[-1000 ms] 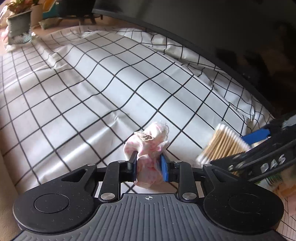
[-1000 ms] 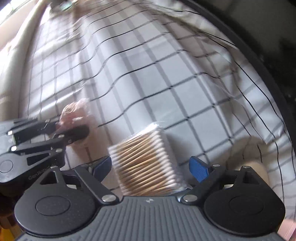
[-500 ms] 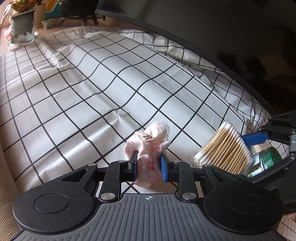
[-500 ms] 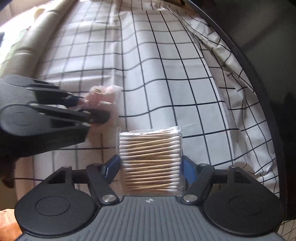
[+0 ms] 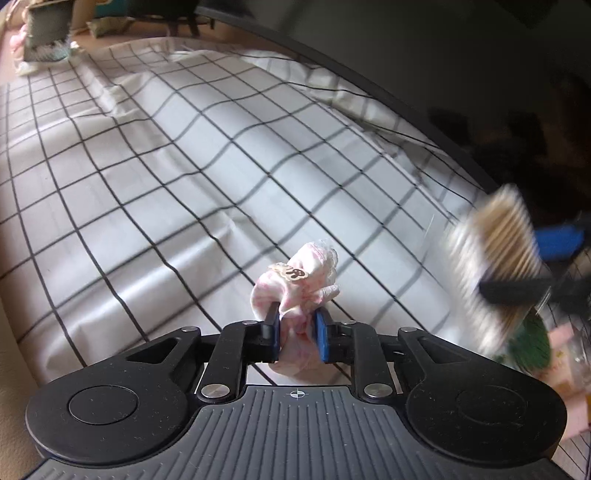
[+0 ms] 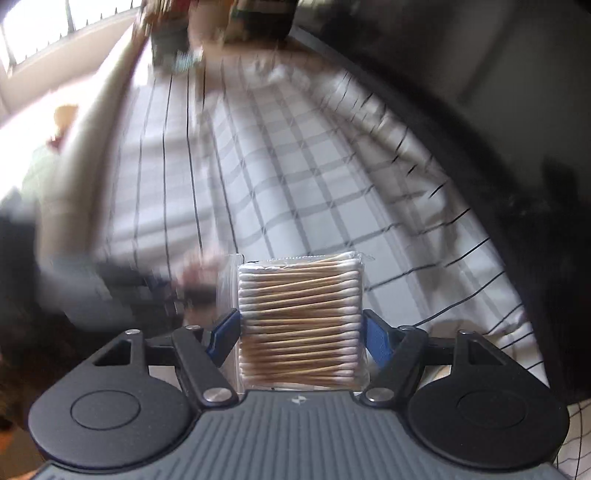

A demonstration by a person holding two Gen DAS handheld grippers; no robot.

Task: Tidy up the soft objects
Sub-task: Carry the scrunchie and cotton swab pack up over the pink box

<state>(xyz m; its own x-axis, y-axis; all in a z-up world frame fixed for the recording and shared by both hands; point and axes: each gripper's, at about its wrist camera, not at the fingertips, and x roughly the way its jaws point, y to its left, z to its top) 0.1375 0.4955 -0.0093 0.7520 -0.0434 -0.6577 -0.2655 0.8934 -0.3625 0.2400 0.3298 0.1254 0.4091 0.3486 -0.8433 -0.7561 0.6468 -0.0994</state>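
My left gripper (image 5: 297, 332) is shut on a pink and white fabric scrunchie (image 5: 299, 284) with a small brown tag, held above the white black-grid tablecloth (image 5: 184, 177). My right gripper (image 6: 301, 332) is shut on a clear pack of cotton swabs (image 6: 300, 325), held above the cloth. The pack also shows blurred at the right of the left wrist view (image 5: 495, 266). The left gripper appears as a dark blur at the left of the right wrist view (image 6: 122, 284).
A potted plant (image 5: 46, 29) and other items stand at the far end of the table. A green-lidded jar (image 5: 532, 343) sits at the lower right. The table's dark curved edge (image 5: 388, 92) runs along the right.
My right gripper has lifted and swung fast with the swab pack; its view is now motion-blurred. My left gripper keeps hold of the scrunchie and has shifted slightly.
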